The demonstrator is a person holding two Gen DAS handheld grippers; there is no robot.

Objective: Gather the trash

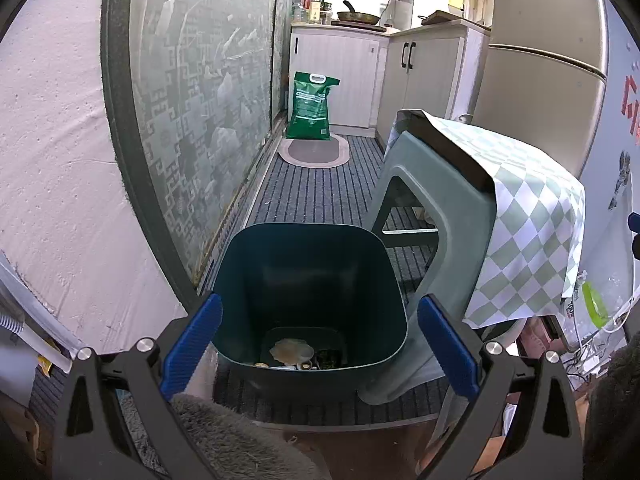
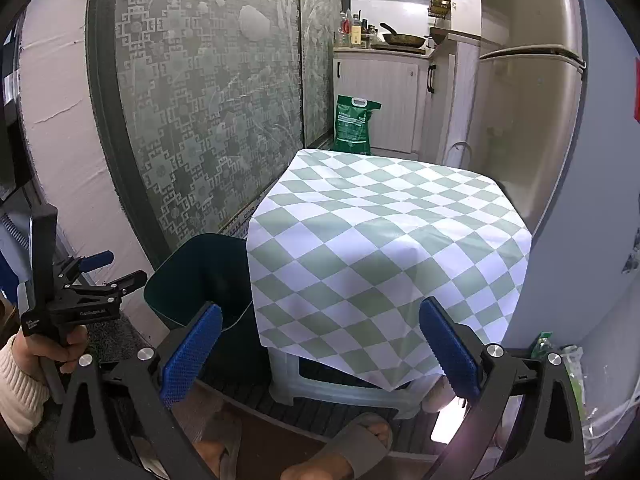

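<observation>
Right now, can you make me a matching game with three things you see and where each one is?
Things:
1. trash bin
2. green bag
3. checkered cloth

Places:
A. draped over the stool
B. on the floor beside the stool, some trash at its bottom
C. standing by the white cabinets at the far end

Pairs: 1-B, 2-C, 3-A

no legible text; print on green bag point(image 1: 311, 106) too small.
</observation>
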